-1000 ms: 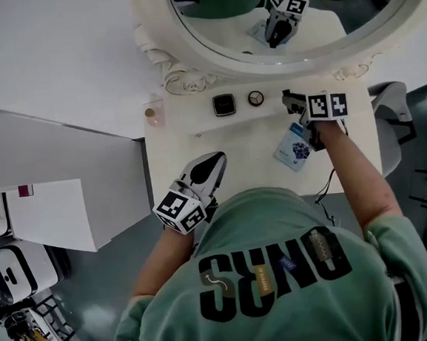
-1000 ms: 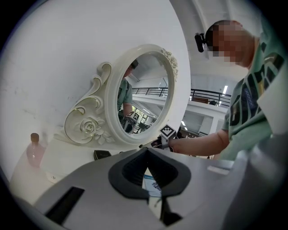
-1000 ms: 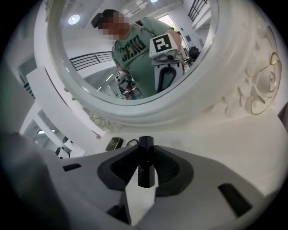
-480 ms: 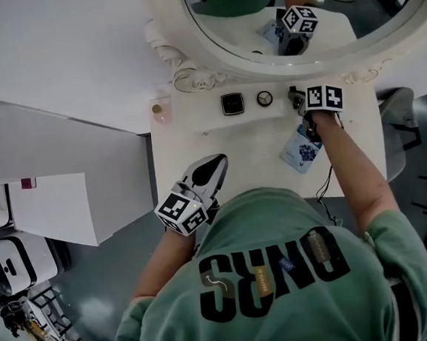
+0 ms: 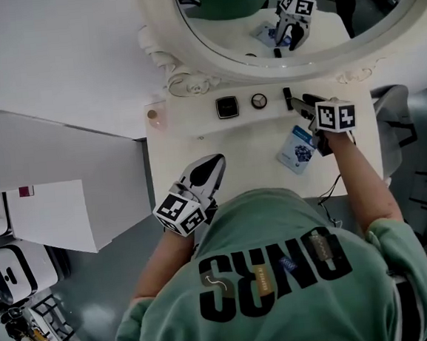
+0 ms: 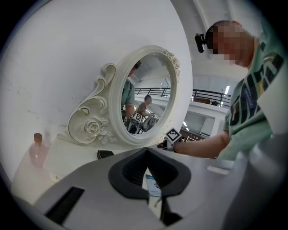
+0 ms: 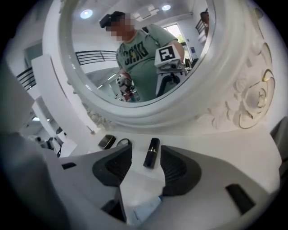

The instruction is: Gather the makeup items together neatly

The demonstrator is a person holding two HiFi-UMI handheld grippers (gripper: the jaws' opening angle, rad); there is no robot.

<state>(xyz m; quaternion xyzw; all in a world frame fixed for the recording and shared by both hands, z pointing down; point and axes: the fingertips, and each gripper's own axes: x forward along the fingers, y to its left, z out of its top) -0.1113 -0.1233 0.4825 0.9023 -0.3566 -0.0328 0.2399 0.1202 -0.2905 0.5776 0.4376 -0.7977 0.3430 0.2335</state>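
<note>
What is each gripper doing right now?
Left gripper: closed, empty.
Right gripper: open, jaws have just been opening; lipstick lies between them, not gripped.

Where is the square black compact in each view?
Head view: compact upper middle, just below the mirror.
Left gripper view: lower left, at the mirror's base.
Right gripper view: left of centre, under the mirror.
Shared landmark: the mirror's white frame.

1 lipstick (image 5: 287, 97), 2 compacts (image 5: 226, 106), 1 btl (image 5: 153, 116), 1 pkt (image 5: 295, 150).
</note>
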